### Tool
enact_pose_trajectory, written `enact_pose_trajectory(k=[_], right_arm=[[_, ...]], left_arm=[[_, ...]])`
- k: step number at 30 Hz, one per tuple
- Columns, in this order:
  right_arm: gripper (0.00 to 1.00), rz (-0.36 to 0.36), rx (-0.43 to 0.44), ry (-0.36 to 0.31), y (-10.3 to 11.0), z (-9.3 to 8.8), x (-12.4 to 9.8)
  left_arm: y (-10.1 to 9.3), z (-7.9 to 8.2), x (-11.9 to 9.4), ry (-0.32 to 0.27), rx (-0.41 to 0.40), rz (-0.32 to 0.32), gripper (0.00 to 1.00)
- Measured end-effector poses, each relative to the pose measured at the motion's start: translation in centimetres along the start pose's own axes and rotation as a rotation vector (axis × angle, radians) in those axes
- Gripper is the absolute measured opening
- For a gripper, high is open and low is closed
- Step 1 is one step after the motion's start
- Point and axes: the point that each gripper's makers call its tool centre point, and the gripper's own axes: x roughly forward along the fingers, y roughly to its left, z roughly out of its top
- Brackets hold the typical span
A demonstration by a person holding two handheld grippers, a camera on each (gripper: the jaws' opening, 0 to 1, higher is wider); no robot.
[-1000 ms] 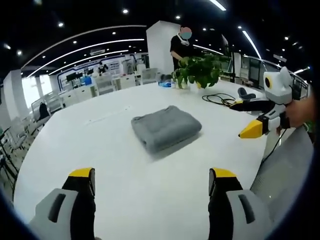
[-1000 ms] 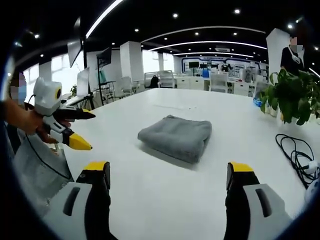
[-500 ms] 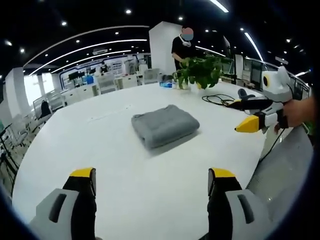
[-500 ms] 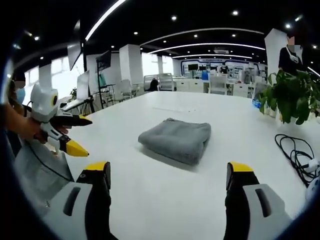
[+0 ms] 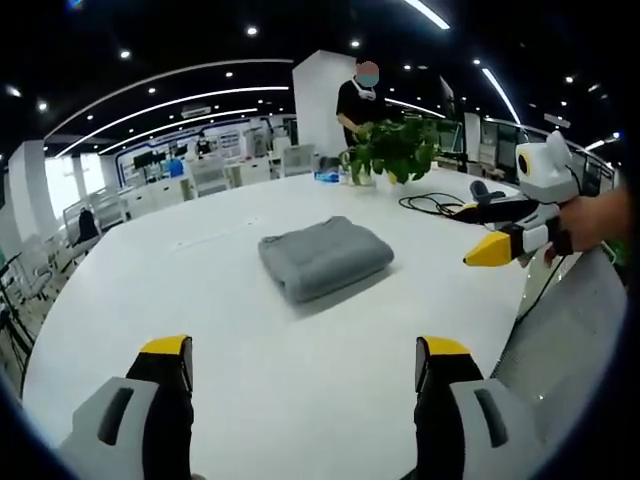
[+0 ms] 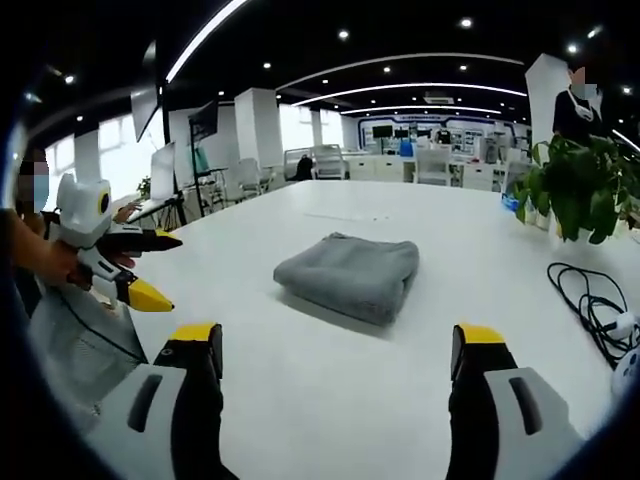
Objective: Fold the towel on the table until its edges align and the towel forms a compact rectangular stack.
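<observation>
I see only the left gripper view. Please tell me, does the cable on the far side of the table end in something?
Observer: Yes. In the right gripper view the black cable runs to a small white plug-like piece lying on the table.
Operator: And the left gripper from outside, are its jaws apart?
Observer: The left gripper is seen from the side there, held in a hand; its yellow-tipped jaws stand apart.
Operator: Is the towel's hidden side tidy?
Observer: The towel shows a rounded fold along that near edge, layers stacked, nothing hanging out.
</observation>
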Motion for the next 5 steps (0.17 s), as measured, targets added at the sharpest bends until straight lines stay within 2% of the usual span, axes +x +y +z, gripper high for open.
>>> enact_pose_trajectory(k=[5], right_arm=[[0.95, 0.002, 0.004, 0.006, 0.06, -0.17, -0.03]], left_arm=[[-0.18, -0.05, 0.12, -0.001, 0.000, -0.006, 0.94]])
